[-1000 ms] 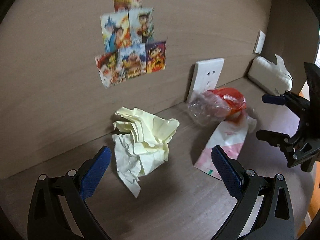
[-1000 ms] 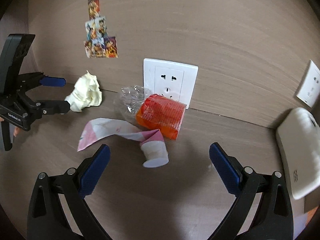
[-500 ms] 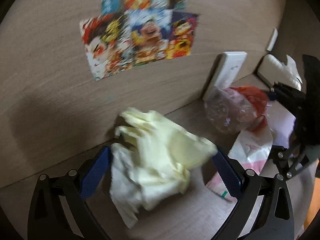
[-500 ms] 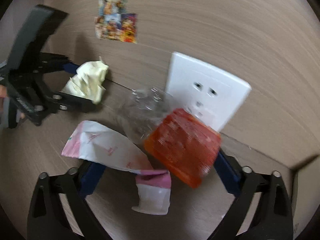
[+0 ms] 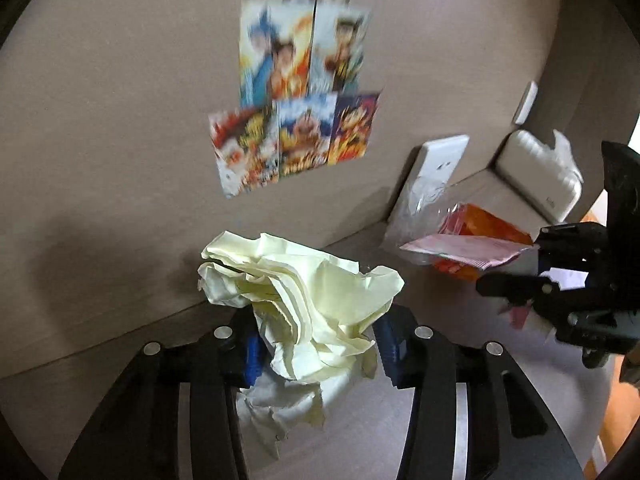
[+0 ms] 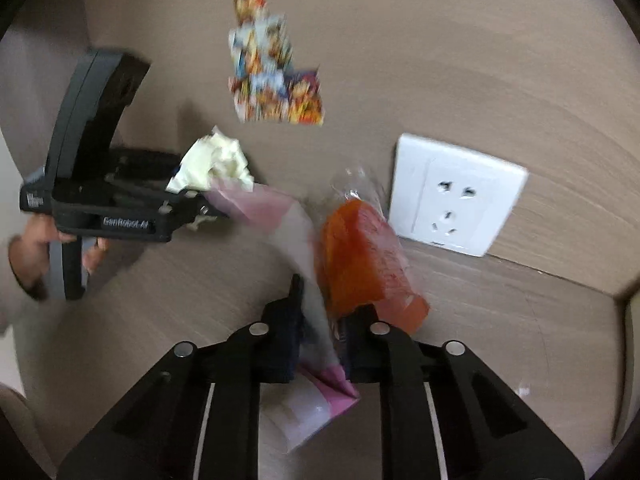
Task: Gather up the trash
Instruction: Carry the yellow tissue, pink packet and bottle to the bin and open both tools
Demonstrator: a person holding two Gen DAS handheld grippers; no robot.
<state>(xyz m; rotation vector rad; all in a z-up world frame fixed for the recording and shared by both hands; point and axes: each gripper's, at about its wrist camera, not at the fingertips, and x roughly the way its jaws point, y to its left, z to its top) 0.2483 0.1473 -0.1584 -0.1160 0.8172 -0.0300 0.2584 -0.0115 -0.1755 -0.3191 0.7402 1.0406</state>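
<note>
We are closing the left gripper (image 5: 316,350) on the crumpled yellow paper (image 5: 304,300), which a second ago was lying loose between wide jaws. Our right gripper (image 6: 320,344), now pinched tight, is gripping the pink wrapper (image 6: 308,392) and orange plastic packet (image 6: 360,264), lifting both trash bundles off the shelf (image 6: 500,320) for disposal.

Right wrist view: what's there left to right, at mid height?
Person's hand → left tongs closing on the crumpled yellow paper → orange plastic wrapper → white wall socket.
</note>
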